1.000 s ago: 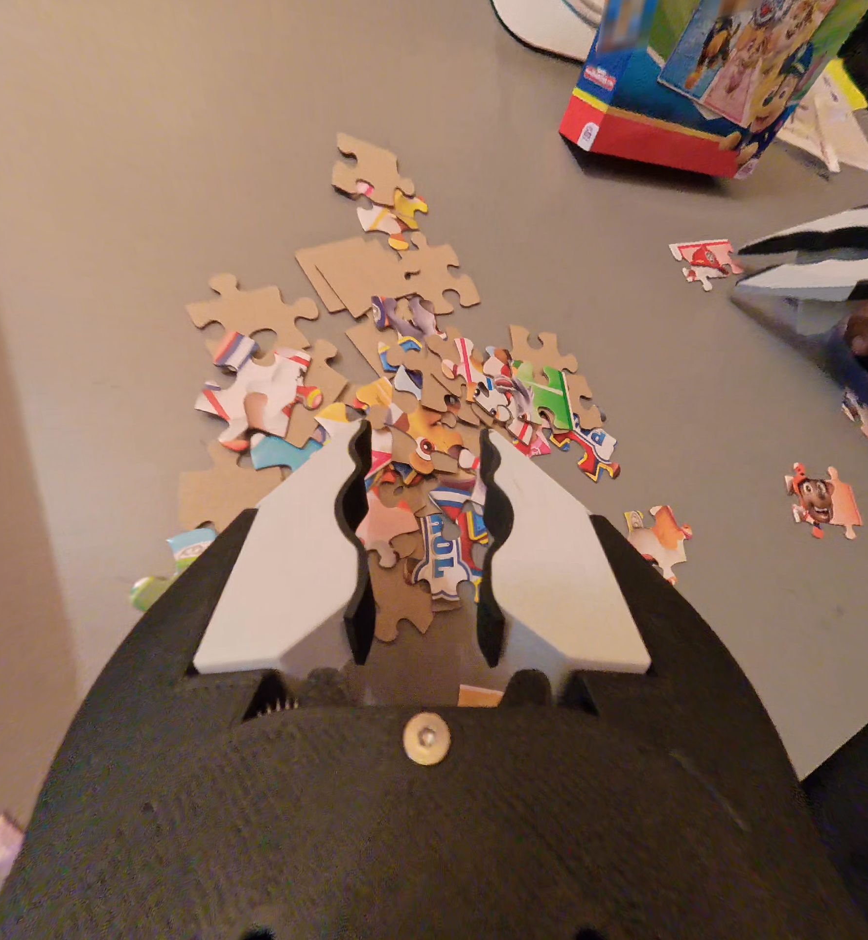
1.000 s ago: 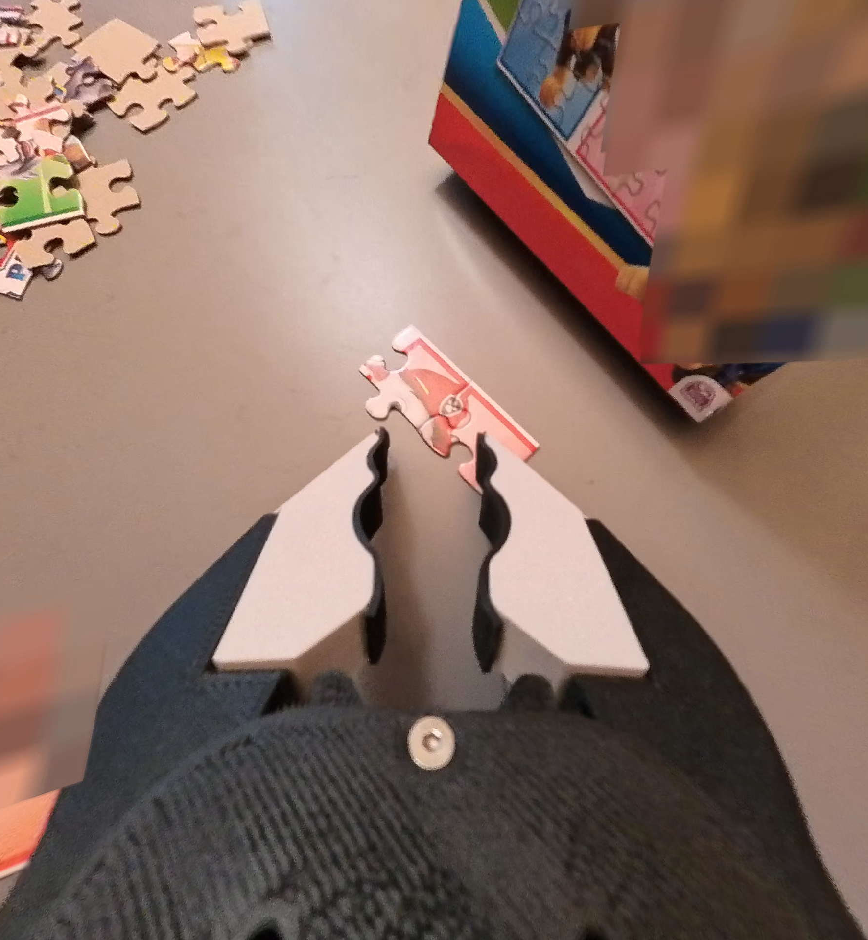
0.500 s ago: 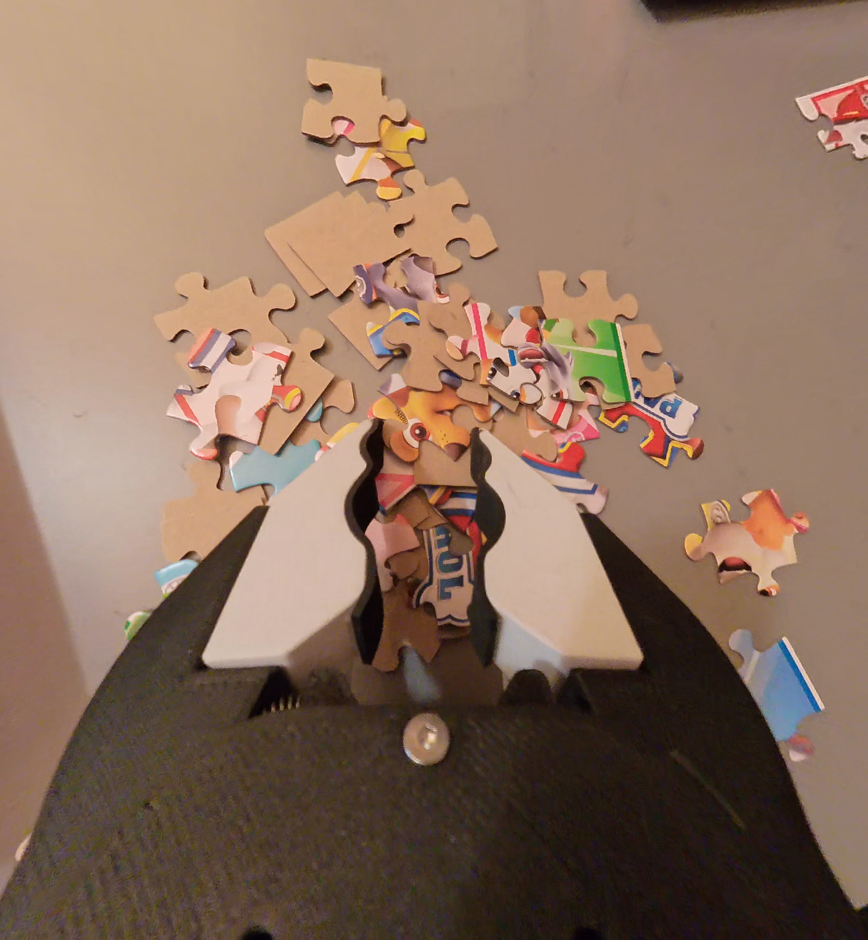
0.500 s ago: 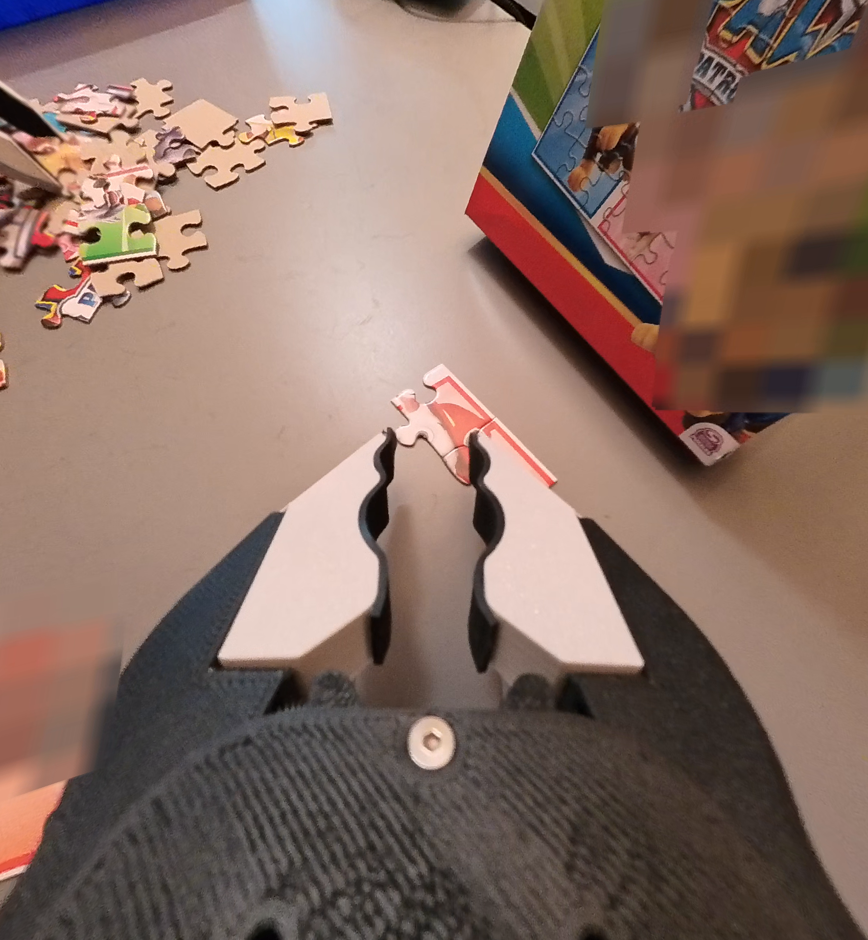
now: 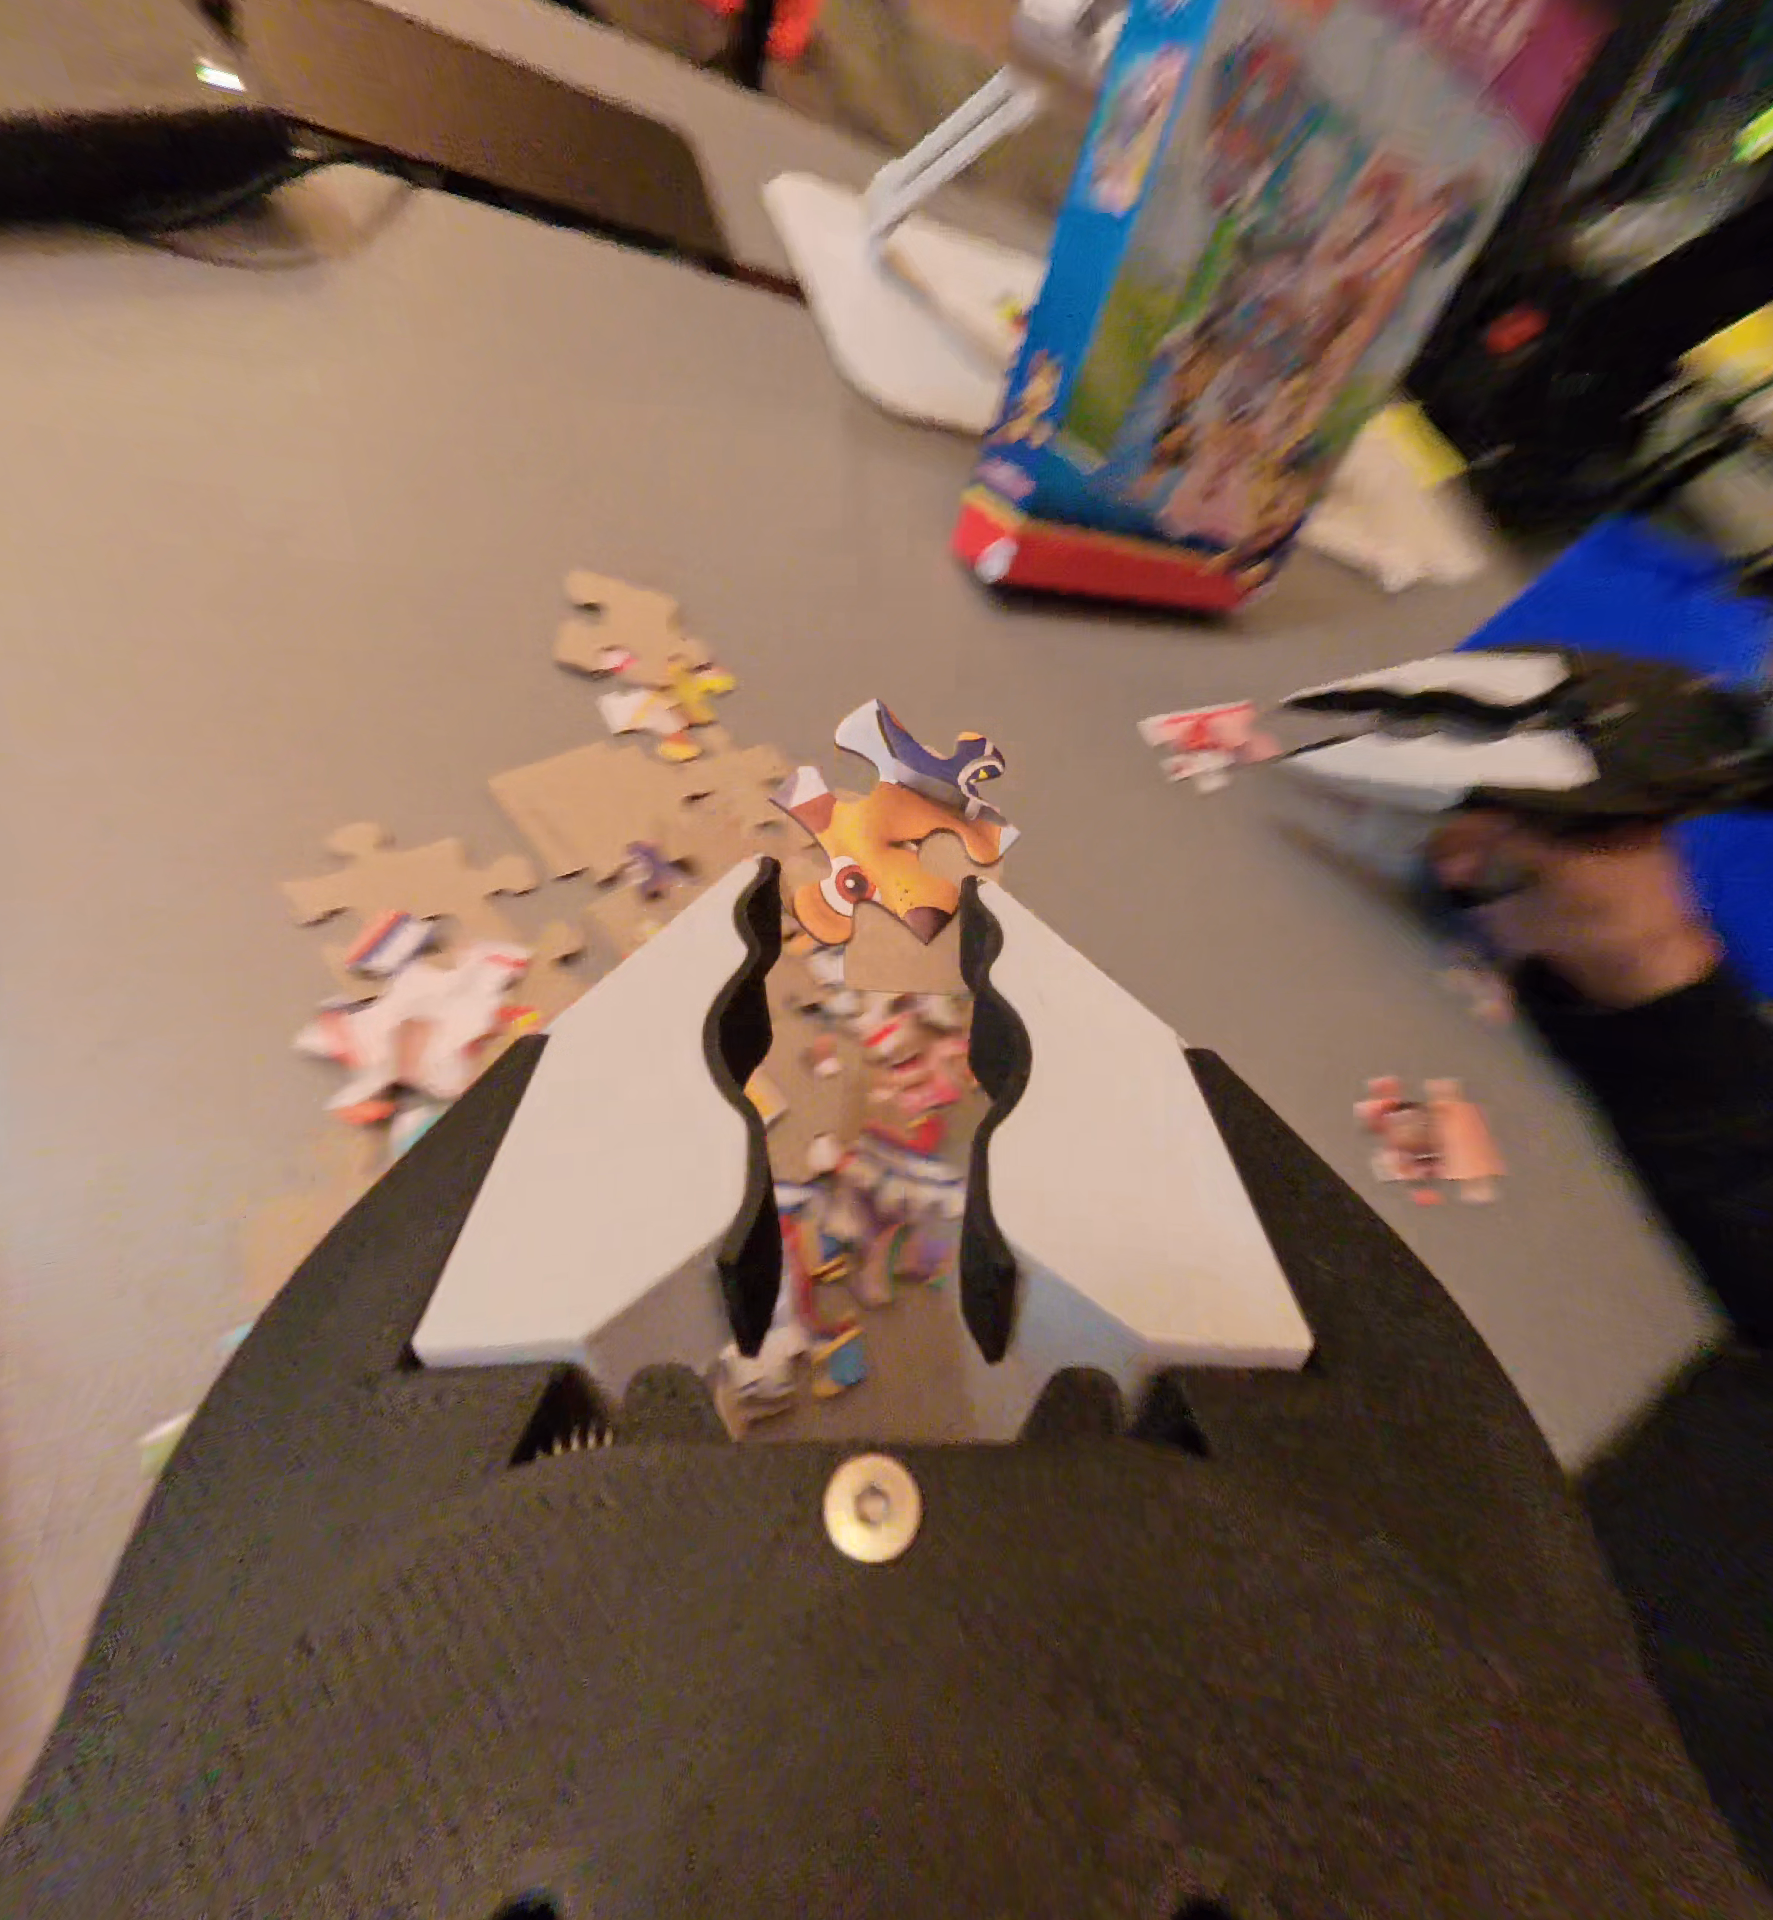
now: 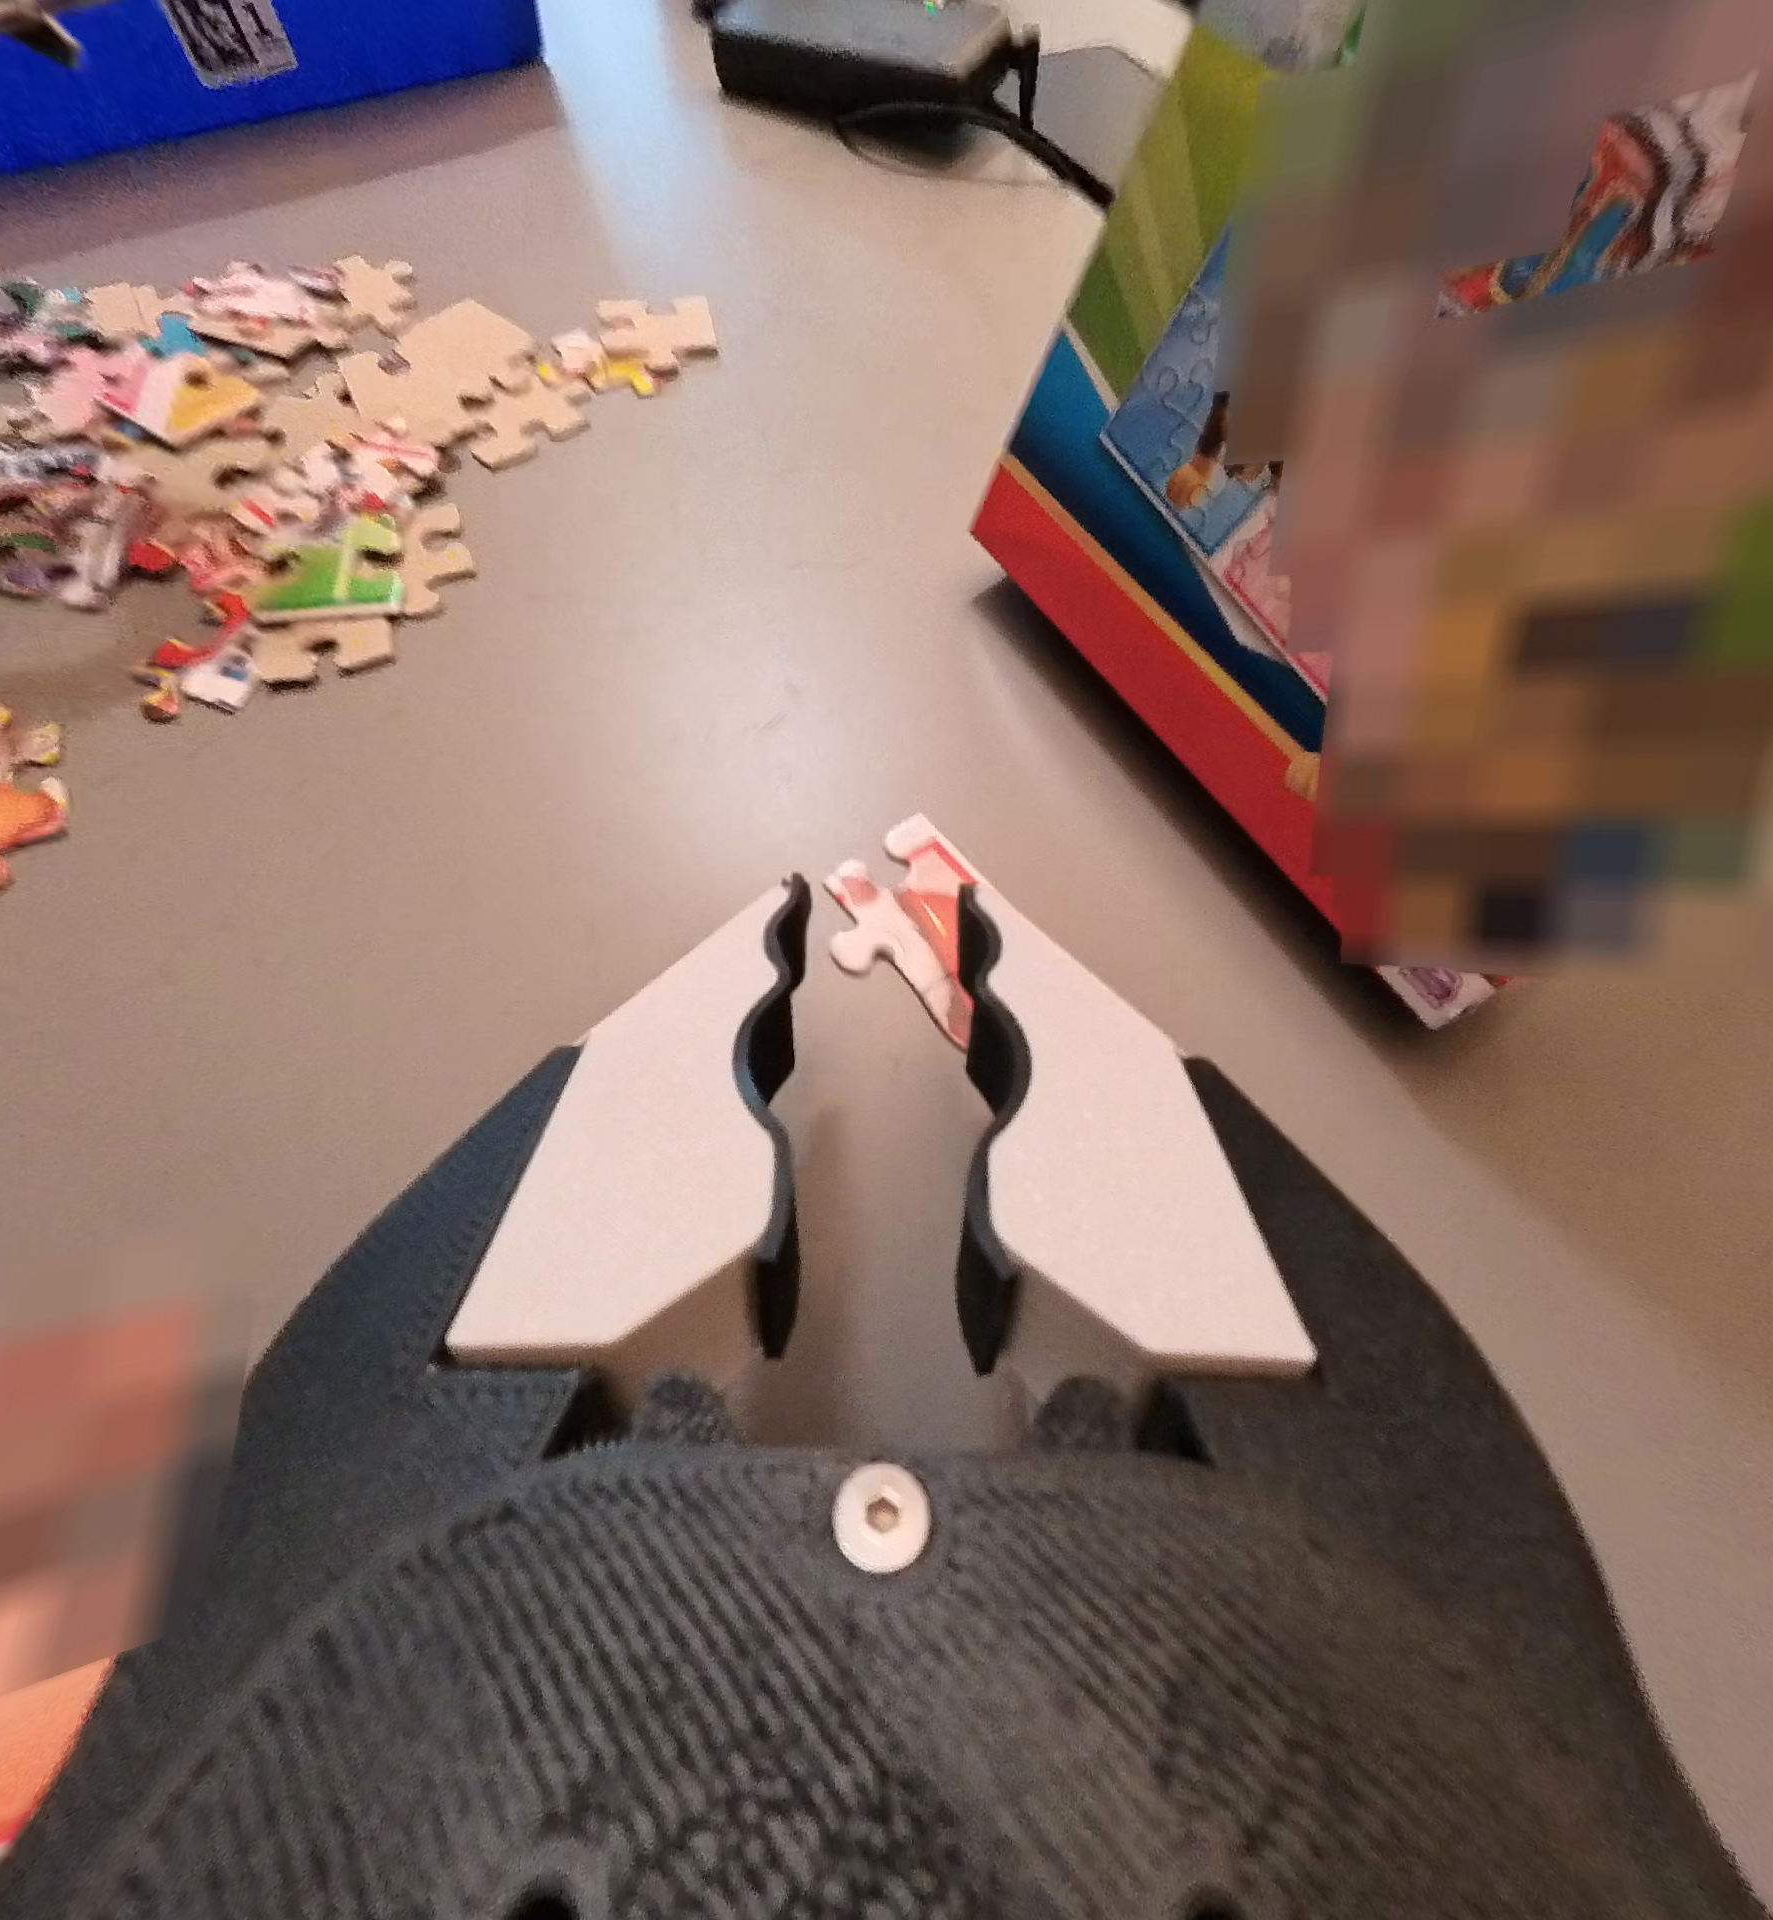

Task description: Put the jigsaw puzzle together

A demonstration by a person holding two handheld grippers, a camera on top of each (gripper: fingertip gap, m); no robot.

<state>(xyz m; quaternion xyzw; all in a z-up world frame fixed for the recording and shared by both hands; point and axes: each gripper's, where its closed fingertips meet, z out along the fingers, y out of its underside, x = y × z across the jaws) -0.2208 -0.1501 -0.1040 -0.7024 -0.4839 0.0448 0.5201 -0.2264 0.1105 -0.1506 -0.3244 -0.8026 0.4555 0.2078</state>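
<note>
Two hand-held grippers work over a grey, matt worktop (image 5: 238, 468). The left hand-held gripper (image 5: 869, 899) stands at a narrow gap with a glossy orange-and-blue cardboard jigsaw piece (image 5: 892, 842) pinched between its black wavy fingertips. The piece stands upright in the air, above the loose heap of jigsaw pieces (image 5: 425, 997). A plain brown cardboard patch shows just beneath its printed face; whether that is a second piece I cannot tell.

The right hand-held gripper (image 6: 880, 904) is also narrow, around a red-and-white knobbed jigsaw piece (image 6: 903, 925). This piece sits tilted, one edge against the right fingertip (image 6: 970, 935), with a sliver of worktop showing between its knob and the left fingertip. Whether it is truly gripped I cannot tell.

Many heap pieces lie brown side up, thin and flat, with interlocking tabs. A tall printed cardboard box with a red base (image 6: 1152, 582) stands near the right hand-held gripper.
</note>
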